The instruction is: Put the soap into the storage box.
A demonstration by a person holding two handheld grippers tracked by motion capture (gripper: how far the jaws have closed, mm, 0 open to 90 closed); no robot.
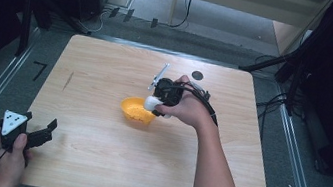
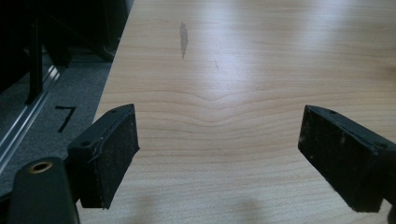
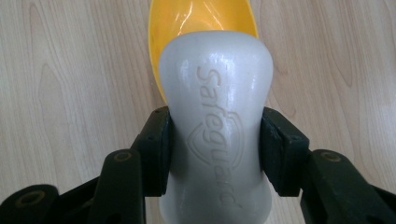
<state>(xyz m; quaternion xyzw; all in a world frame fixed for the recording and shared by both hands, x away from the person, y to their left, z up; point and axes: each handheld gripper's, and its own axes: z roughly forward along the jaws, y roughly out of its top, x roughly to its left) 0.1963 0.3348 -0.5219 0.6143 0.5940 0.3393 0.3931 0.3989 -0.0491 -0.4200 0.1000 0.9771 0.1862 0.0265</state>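
Lengthwise, the soap bar (image 3: 215,130) in the right hand-held gripper (image 3: 215,151) points toward the yellow bowl (image 3: 201,21); left one (image 2: 219,158) gapes wide.

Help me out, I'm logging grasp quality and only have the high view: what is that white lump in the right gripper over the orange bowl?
Observer: A white bar of soap, waisted in the middle, embossed "Safeguard".
Operator: Is the grip secure?
Observer: The right gripper pinches the bar's narrow waist, both pads flat against its sides.
Operator: And the left gripper, anything in it?
Observer: No; the left gripper stands wide open over bare wooden table.
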